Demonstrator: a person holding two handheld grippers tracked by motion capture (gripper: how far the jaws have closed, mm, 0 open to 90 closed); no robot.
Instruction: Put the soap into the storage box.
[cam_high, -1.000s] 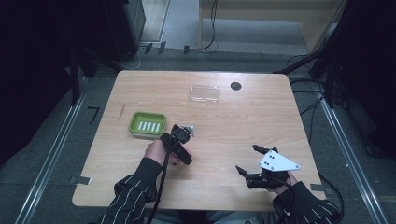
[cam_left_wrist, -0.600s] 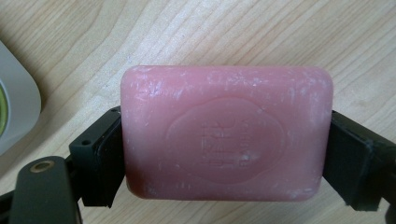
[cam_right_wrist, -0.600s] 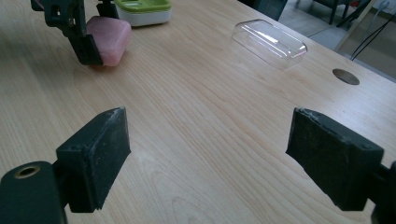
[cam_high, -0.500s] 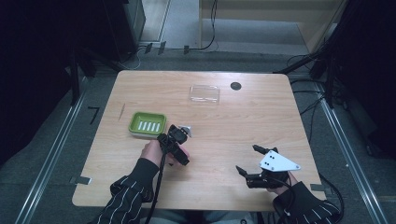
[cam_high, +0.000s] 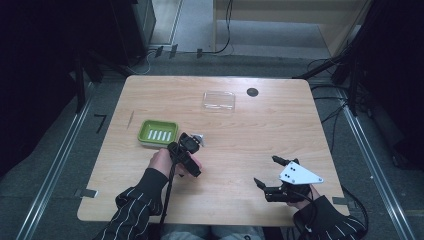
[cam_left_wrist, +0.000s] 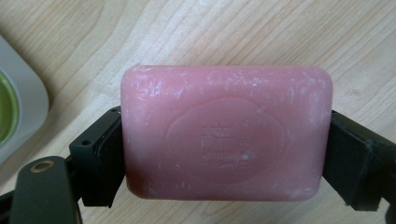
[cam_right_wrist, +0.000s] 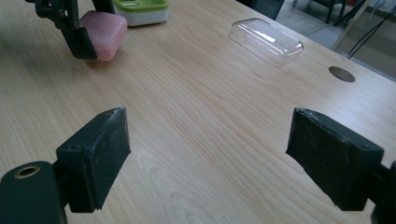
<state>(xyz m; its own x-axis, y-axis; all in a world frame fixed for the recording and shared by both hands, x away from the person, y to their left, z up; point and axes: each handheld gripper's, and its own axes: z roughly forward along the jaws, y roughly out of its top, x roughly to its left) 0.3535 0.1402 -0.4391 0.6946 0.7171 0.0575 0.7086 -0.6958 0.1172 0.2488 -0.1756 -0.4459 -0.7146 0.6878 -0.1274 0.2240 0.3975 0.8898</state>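
Note:
A pink soap bar (cam_left_wrist: 226, 133) with a stamped oval mark sits clamped across its short ends by my left gripper (cam_left_wrist: 226, 154), just above the wooden table. In the high view the left gripper (cam_high: 194, 142) is right of the green soap dish (cam_high: 158, 133), close to its right edge. The right gripper view shows the soap (cam_right_wrist: 105, 28) far off at top left, near the dish (cam_right_wrist: 140, 10). My right gripper (cam_high: 265, 170) stands open and empty at the front right of the table, its jaws wide apart (cam_right_wrist: 210, 154).
A clear plastic lid (cam_high: 219, 100) lies at the back middle of the table (cam_high: 280, 130), with a small dark round disc (cam_high: 252, 92) just to its right. The dish's grey rim (cam_left_wrist: 21, 112) is at the left edge of the left gripper view.
My left gripper, with the soap in it, has shifted slightly left toward the green dish. The right gripper has stayed where it was, still open.

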